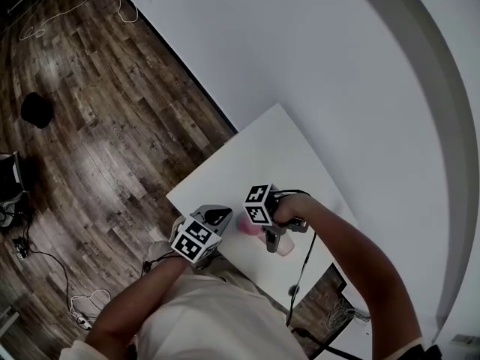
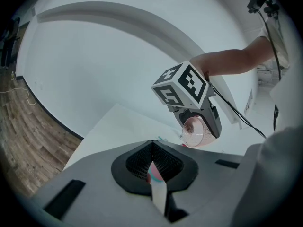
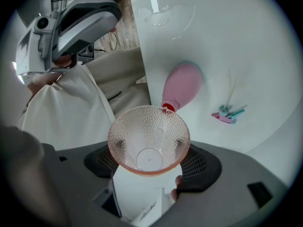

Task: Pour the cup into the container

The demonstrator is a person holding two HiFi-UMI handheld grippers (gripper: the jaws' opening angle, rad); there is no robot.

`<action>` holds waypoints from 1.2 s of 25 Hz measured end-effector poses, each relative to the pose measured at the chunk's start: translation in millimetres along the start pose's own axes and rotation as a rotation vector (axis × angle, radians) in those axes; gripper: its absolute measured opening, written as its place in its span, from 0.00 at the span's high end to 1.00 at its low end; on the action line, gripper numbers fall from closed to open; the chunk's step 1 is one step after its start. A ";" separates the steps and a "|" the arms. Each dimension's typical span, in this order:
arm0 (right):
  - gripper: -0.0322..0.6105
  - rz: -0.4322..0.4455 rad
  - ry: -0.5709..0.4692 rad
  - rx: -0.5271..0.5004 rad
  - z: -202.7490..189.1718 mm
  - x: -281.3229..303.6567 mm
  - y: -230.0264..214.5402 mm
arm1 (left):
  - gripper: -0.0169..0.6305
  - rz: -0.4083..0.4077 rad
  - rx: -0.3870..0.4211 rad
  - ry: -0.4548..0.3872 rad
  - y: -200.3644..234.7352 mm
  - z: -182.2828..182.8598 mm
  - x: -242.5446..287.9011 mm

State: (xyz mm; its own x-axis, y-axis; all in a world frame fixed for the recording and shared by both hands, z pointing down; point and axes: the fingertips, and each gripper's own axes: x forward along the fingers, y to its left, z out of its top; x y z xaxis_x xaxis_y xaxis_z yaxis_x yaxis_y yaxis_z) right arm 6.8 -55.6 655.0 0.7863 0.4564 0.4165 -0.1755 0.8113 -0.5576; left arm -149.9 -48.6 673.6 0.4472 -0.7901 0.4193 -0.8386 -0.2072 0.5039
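Fingers (image 3: 201, 167) of the right gripper (image 3: 149, 163) pinch the dimpled pink cup (image 3: 149, 138), which is tipped on its side with its rim just at the red mouth of the pink container (image 3: 184, 84) on the white table (image 3: 255, 41). Left of it, the left gripper (image 2: 152, 171) has its fingers pressed together on nothing.

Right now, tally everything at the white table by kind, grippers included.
Grippers: 2 (left gripper, right gripper)
Cups: 1 (clear cup, held in the right gripper)
Containers: 1 (pink container, lying on the table)
Clusters of small pink and teal pieces: 1 (too small to count singly)
Total: 5
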 end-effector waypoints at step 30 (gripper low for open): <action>0.38 0.005 -0.304 -0.064 3.7 -15.4 13.1 | 0.96 -0.035 0.119 0.109 -19.9 27.4 -13.9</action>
State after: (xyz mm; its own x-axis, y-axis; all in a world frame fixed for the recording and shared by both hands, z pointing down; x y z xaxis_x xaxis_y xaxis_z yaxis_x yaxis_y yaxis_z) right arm -9.8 -50.7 644.0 0.5710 0.5563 0.6038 -0.1340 0.7887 -0.6000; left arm -147.9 -49.4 637.2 0.5028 -0.7151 0.4856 -0.8498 -0.3059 0.4293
